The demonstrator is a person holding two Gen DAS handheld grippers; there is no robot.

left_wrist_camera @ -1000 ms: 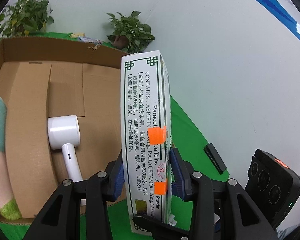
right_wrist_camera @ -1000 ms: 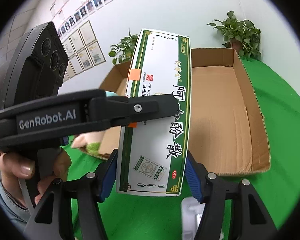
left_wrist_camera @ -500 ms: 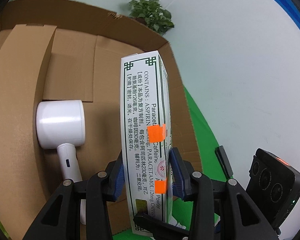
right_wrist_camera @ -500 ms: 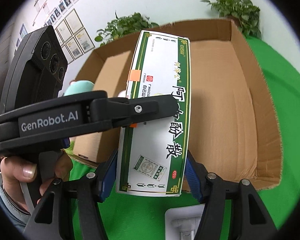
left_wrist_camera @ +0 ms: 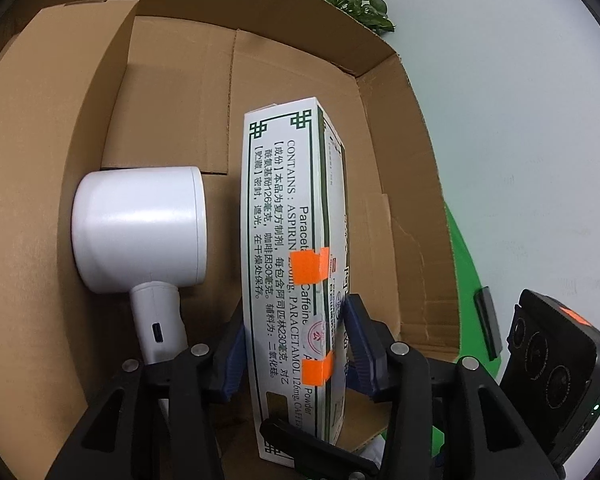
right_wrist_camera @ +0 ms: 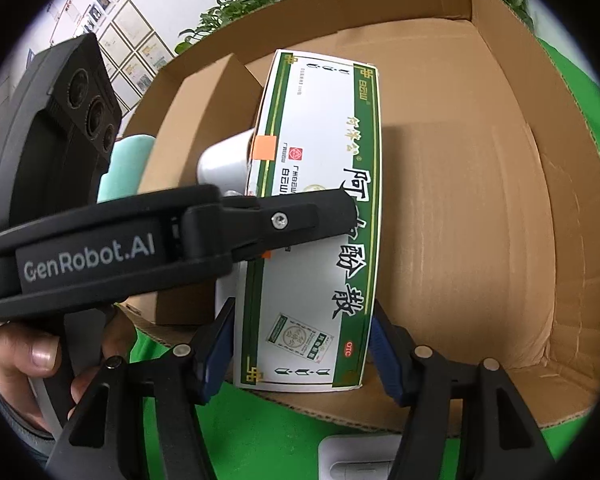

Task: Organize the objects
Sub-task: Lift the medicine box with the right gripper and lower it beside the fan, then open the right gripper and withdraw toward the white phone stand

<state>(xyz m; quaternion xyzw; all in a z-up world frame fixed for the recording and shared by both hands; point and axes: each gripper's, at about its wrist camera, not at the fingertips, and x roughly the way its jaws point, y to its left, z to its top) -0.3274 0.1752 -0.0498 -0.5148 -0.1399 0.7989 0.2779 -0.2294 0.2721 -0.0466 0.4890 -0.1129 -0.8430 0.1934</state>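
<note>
The medicine box (left_wrist_camera: 288, 264), white with green borders and orange tape tabs, stands on edge inside the open cardboard carton (left_wrist_camera: 180, 92), between the fingers of both grippers. The left gripper (left_wrist_camera: 296, 344) straddles the box's narrow printed side; its jaws have just been opening, and in the left wrist view a sliver of gap shows between the right blue pad (left_wrist_camera: 360, 344) and the box face, while the left pad sits against or just beside the other face, so the hold looks loosened. The right gripper (right_wrist_camera: 300, 344) spans the box's broad face across its width, its blue pads (right_wrist_camera: 216, 348) pressed on the two long edges. Left of the left gripper's fingers, just beside the box, a white handheld fan (left_wrist_camera: 140, 232) lies on the carton floor. A hand (right_wrist_camera: 40, 356) grasps the left gripper's handle.
</note>
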